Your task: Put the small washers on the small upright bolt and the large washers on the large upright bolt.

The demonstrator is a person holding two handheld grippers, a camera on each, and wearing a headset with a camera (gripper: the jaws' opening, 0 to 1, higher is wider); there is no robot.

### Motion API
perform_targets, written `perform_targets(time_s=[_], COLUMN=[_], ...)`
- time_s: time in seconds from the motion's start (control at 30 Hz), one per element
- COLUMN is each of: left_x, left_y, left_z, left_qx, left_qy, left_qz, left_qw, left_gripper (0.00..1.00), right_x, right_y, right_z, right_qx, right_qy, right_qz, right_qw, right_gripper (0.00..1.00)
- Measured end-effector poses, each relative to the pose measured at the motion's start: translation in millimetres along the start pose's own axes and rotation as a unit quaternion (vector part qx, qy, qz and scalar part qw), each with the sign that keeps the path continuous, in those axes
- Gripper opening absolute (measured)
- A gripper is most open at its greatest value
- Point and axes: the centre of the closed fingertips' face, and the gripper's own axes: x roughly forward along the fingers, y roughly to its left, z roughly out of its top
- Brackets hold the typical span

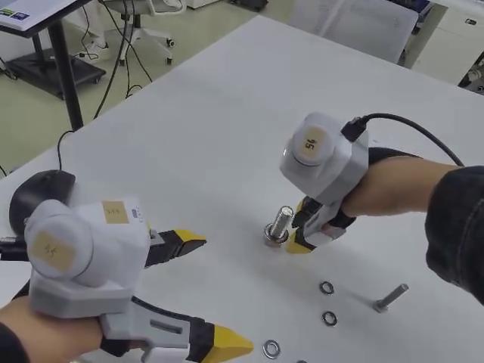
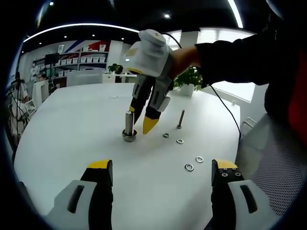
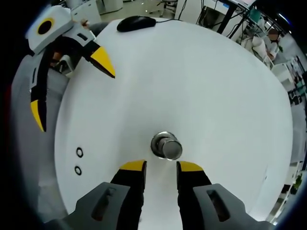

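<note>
The right gripper (image 3: 162, 166) is hovering at the six o'clock side of the large upright bolt (image 3: 167, 146), with its jaws parted only narrowly and carrying nothing. Something like a washer is ringing the bolt's foot, though glare is making that hard to confirm. The left gripper (image 2: 161, 164) is hanging with its jaws wide apart and empty.

The loose washers (image 1: 327, 287) are lying on the white table (image 1: 227, 113) at about five o'clock from the large bolt. The small upright bolt (image 1: 389, 297) is standing at four o'clock, just beside them.

I'm reading this as the gap between placements. The next move is calling for a swing to a washer and a careful pinch on its thin rim.

Bare tabletop is stretching away toward twelve o'clock. A computer mouse (image 1: 41, 189) is sitting near the nine o'clock edge.
</note>
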Motion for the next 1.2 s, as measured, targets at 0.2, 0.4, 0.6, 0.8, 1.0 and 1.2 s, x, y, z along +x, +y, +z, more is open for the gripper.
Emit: perform_targets(time_s=[0.2, 0.4, 0.6, 0.8, 1.0, 1.2], left_x=[0.8, 1.3, 2.3, 1.4, 1.7, 2.4], left_y=[-1.8, -3.1, -5.3, -5.3, -7.0, -10.0], left_z=[2.3, 4.5, 7.4, 7.8, 9.9, 11.7], left_qx=[0.004, 0.006, 0.01, 0.011, 0.015, 0.018], left_qy=[0.0, -0.001, -0.002, -0.003, -0.004, -0.004], left_qz=[-0.002, -0.004, -0.007, -0.007, -0.01, -0.015], left_qw=[1.0, 1.0, 0.9999, 0.9999, 0.9998, 0.9997], left_gripper=[0.84, 0.84, 0.84, 0.84, 0.84, 0.84], right_x=[-4.0, -10.2, -11.7, -11.8, -12.6, -14.6], right_y=[5.4, 17.1, 36.6, 56.8, 75.7, 96.8], right_z=[-9.5, -13.5, -15.6, -15.9, -18.6, -25.7], right_qx=[0.005, 0.003, 0.001, -0.002, -0.003, 0.001], right_qy=[0.003, 0.003, -0.001, -0.004, -0.005, -0.007], right_qz=[0.0, -0.003, 0.005, 0.015, 0.023, 0.033], right_qw=[1.0, 1.0, 1.0, 0.9999, 0.9997, 0.9994], right_gripper=[0.26, 0.26, 0.26, 0.26, 0.26, 0.26])
